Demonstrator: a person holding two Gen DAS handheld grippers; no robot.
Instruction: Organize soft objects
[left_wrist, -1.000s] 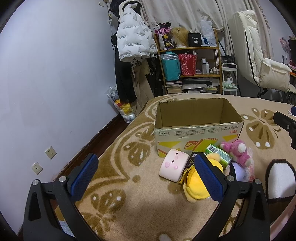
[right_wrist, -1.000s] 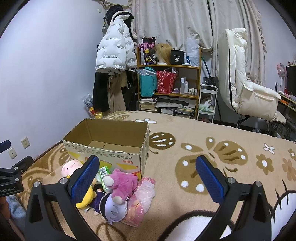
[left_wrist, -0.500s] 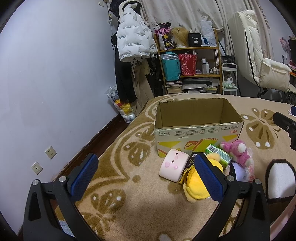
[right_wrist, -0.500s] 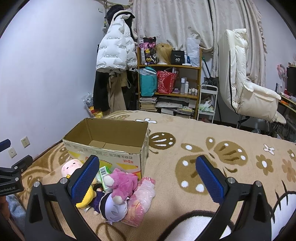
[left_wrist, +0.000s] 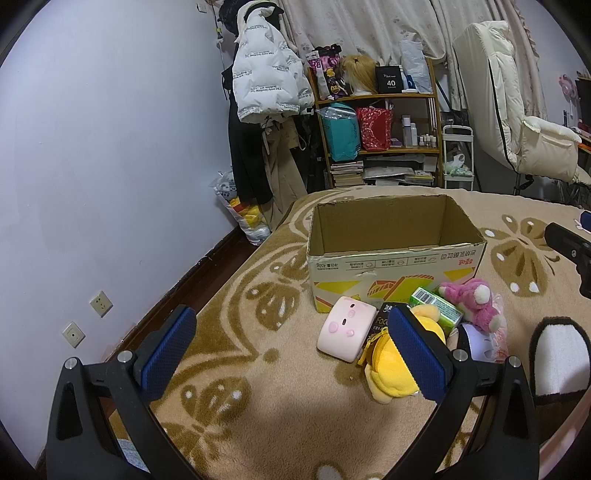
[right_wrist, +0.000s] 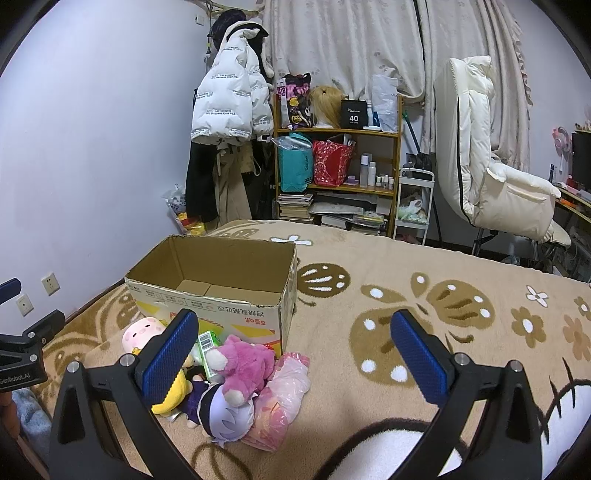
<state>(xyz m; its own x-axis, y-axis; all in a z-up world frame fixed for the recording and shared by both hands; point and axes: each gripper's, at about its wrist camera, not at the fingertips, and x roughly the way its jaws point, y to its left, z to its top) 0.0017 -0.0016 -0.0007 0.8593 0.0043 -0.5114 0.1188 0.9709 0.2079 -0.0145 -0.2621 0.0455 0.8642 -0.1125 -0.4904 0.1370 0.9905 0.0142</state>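
Left wrist view: yellow plush (left_wrist: 391, 373) lies just beyond the left gripper (left_wrist: 291, 354), nearer than the right gripper (right_wrist: 295, 354); both gape empty.

bedroom: blanketed bed (right_wrist: 461, 280), hung coats (right_wrist: 231, 103)

Patterned blanket (right_wrist: 424, 280) — cardboard box (right_wrist: 221, 295), plush toys (right_wrist: 240, 365)

We look from two cameras riding low over the bed, each facing forward between its own fingers toward the far shelf (left_wrist: 384, 122). The left one sits nearer the wall, the right one further right — both share the cardboard box (left_wrist: 391, 258) (right_wrist: 218, 291) and the toys (left_wrist: 399, 332) (right_wrist: 236, 373).
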